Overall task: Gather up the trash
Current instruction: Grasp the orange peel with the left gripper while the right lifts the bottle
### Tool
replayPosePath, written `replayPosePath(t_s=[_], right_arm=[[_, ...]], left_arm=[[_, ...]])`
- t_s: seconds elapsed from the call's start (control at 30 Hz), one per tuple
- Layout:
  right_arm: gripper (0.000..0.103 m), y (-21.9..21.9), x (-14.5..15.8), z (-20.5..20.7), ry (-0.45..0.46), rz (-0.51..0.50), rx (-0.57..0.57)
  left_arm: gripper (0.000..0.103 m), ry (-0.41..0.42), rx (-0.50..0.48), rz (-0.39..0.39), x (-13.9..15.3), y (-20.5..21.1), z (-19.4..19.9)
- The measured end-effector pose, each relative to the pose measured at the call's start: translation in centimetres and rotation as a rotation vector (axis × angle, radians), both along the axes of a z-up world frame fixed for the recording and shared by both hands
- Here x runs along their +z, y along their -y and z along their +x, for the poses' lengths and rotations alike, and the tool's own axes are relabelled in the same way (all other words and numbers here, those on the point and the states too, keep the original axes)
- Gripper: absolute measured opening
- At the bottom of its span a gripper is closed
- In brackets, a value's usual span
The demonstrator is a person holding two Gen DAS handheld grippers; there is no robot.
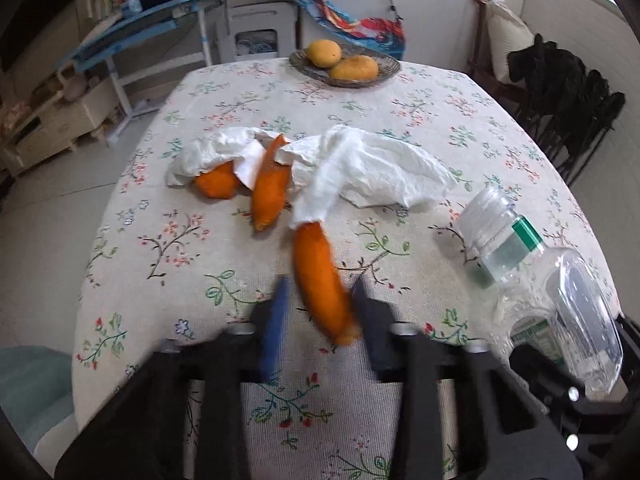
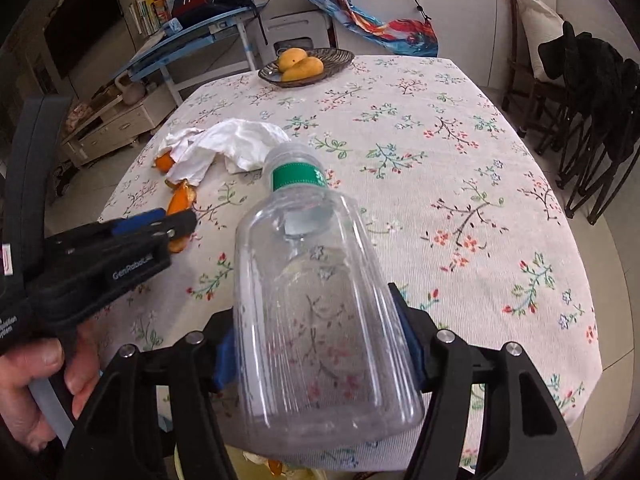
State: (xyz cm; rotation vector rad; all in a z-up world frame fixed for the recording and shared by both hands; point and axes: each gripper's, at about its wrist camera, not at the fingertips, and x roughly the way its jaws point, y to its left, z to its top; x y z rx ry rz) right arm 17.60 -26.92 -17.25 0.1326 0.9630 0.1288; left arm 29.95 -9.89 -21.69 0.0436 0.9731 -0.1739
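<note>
My left gripper (image 1: 322, 316) is shut on a long orange peel (image 1: 320, 280) just above the flowered tablecloth; the picture is blurred. In the right wrist view the same gripper (image 2: 184, 226) shows side-on at the left, jaws pinched on the peel (image 2: 178, 244). My right gripper (image 2: 320, 352) is shut on an empty clear plastic bottle (image 2: 320, 300) with a green label, neck pointing away, held over the table's near edge. That bottle (image 1: 560, 300) also shows at the right of the left wrist view. Two more peels (image 1: 272, 184) lie with crumpled white tissue (image 1: 360, 168) mid-table.
A woven plate (image 1: 384, 76) with two mangoes stands at the table's far edge. Chairs draped with black clothing (image 1: 568, 92) stand to the right. A blue desk (image 1: 160, 12) and low cabinet are at the far left. A person's hand (image 2: 36, 380) holds the left gripper's handle.
</note>
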Motion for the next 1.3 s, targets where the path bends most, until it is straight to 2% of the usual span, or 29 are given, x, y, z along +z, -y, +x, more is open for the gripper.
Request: replayPosePath(t_s=[0.07, 0.23, 0.4, 0.5, 0.57, 0.67, 0.7, 0.73, 0.77, 0.83, 1.03, 1.3], right_arm=[[0.057, 0.0, 0.1, 0.1, 0.012, -0.003, -0.006], [0.057, 2.0, 0.1, 0.9, 0.015, 0.069, -0.104], [0.061, 1.8, -0.2, 0.9, -0.002, 0.056, -0.101], [0.062, 1.2, -0.2, 0.8, 0.004, 0.011, -0.085], [0.062, 1.2, -0.2, 0.8, 0.007, 0.003, -0.082], [0.058, 1.4, -0.2, 0.7, 0.014, 0.000, -0.080], [0.058, 1.4, -0.2, 0.7, 0.015, 0.007, -0.079], [0.057, 1.5, -0.2, 0.6, 0.016, 0.022, -0.078], [0.057, 1.6, -0.2, 0.6, 0.014, 0.037, -0.077], [0.057, 2.1, -0.2, 0.3, 0.012, 0.108, -0.077], [0.057, 2.9, 0.7, -1.0, 0.042, 0.224, -0.090], [0.057, 2.1, 2.2, -2.9, 0.093, 0.265, -0.064]], left_arm=[[0.014, -0.017, -0.011, -0.030, 0.1, -0.8, 0.0], [0.013, -0.036, -0.017, -0.061, 0.6, -2.5, -1.1], [0.014, -0.075, -0.002, -0.094, 0.5, -4.1, -2.1], [0.018, -0.076, 0.011, -0.093, 0.3, -4.4, -2.1], [0.028, -0.064, 0.018, -0.081, 0.3, -4.3, -2.1], [0.029, -0.035, 0.023, -0.042, 0.1, -4.1, -2.1], [0.028, -0.028, 0.019, -0.031, 0.1, -4.0, -2.1], [0.017, -0.021, 0.013, -0.016, 0.1, -3.8, -2.2], [0.016, -0.020, 0.006, -0.010, 0.1, -3.7, -2.2], [0.015, -0.025, 0.004, -0.060, 0.5, -4.1, -2.6], [0.015, 0.013, 0.018, -0.143, 2.0, -5.3, -4.8], [0.015, 0.065, 0.014, -0.109, 3.0, -4.9, -8.2]])
